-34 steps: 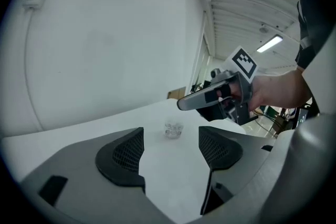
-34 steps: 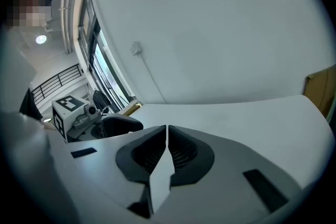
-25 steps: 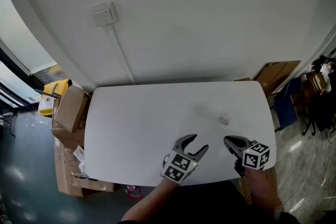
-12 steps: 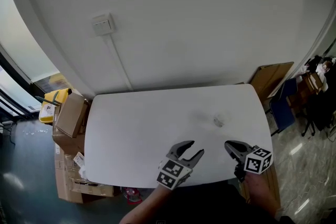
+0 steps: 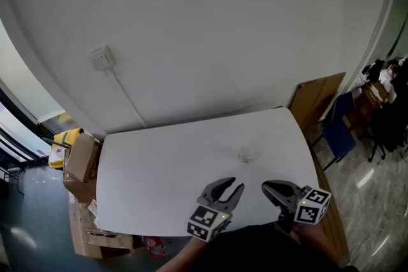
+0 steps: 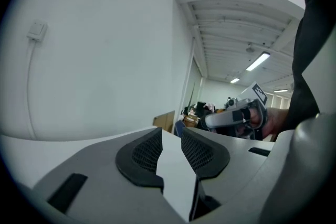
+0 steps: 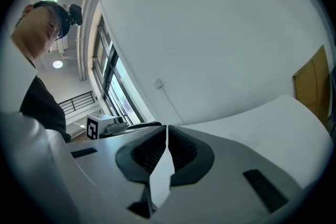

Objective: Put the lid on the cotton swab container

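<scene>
Small clear container (image 5: 245,154) at twelve o'clock, lid unreadable — left gripper (image 5: 236,184) just closing, narrowly apart, empty; right gripper (image 5: 266,186) pinched together, empty.

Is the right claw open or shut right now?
Shut. In the right gripper view, the right claw shows jaws together, nothing between them.

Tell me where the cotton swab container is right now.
Head view: a small clear thing, seemingly the container, sits on the white table, right of its middle, just beyond and left of the right claw, untouched.
</scene>
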Demonstrator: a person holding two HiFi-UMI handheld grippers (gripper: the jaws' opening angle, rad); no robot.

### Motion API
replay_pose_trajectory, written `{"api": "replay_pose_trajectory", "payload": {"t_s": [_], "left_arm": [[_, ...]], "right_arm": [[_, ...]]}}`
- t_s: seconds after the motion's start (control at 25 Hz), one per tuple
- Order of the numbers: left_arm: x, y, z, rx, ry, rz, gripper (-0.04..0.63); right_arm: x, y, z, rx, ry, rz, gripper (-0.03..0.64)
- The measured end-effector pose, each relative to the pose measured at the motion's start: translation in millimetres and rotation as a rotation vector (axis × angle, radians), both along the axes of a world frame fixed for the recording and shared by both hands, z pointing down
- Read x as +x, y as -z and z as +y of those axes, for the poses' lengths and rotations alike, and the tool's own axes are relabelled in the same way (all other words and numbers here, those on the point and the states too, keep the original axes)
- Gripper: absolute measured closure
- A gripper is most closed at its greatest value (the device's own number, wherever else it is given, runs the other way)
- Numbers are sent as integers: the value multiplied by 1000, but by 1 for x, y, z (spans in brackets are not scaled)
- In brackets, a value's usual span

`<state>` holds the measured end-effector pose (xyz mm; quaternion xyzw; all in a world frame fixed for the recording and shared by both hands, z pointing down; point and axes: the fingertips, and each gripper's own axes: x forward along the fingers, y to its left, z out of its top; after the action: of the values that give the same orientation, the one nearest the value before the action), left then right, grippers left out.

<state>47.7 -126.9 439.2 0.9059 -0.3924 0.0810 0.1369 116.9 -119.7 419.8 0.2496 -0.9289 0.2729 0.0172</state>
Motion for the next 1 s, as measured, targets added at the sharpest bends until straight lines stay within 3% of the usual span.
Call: {"api": "replay_pose_trajectory", "payload": {"t_s": [0.2, 0.36, 0.6, 1.0], "left_arm": [[43, 21, -2, 28, -5, 15, 505], [65, 35, -4, 68, -44, -4, 525], [82, 45, -3, 94, -65, -5, 549], [100, 46, 1, 101, -116, -17, 561]], "right_arm": [[26, 8, 15, 55, 24, 21, 598], [50, 22, 10, 118, -23, 20, 598], [75, 35, 11, 176, -79, 10, 598], [81, 39, 17, 219, -79, 17, 600]]}}
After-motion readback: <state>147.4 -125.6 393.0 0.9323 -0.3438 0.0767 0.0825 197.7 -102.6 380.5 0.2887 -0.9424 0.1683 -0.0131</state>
